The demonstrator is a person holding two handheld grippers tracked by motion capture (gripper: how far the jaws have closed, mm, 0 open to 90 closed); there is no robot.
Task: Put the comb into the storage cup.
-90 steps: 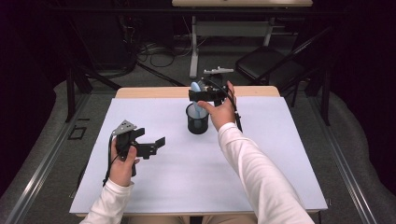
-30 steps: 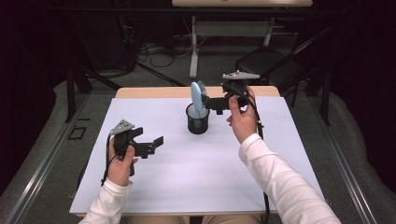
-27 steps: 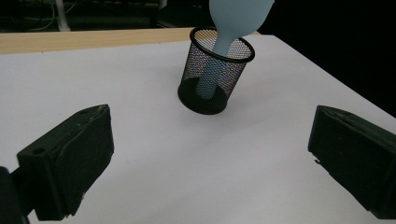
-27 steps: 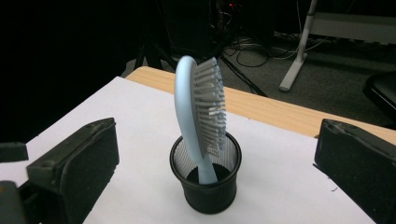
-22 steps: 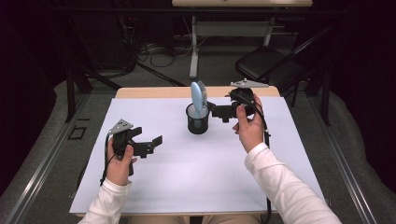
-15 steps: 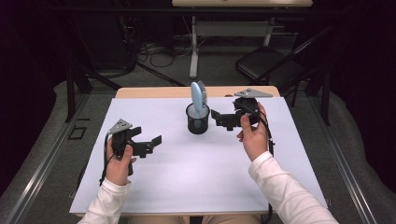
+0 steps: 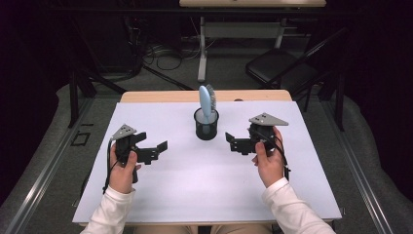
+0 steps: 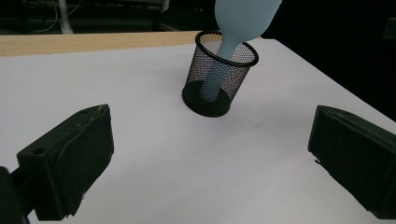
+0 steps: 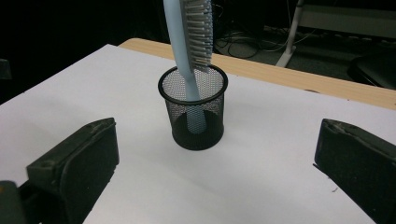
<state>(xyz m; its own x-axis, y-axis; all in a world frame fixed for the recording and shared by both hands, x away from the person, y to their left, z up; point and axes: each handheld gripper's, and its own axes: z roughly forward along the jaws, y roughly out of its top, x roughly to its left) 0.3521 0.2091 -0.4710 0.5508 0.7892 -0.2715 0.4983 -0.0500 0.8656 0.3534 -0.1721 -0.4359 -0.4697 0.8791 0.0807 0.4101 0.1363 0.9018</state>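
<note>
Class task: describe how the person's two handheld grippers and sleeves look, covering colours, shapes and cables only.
Both the left gripper and the right gripper are black, with two blocky, rounded black jaws. Each carries a grey three-cornered plate on top and trails a thin black cable toward the wrist. The person wears white long sleeves.

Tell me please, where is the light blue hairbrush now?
The hairbrush stands handle-down in the black mesh cup at the far middle of the white table, between the left gripper and the right gripper, both apart from it.
</note>
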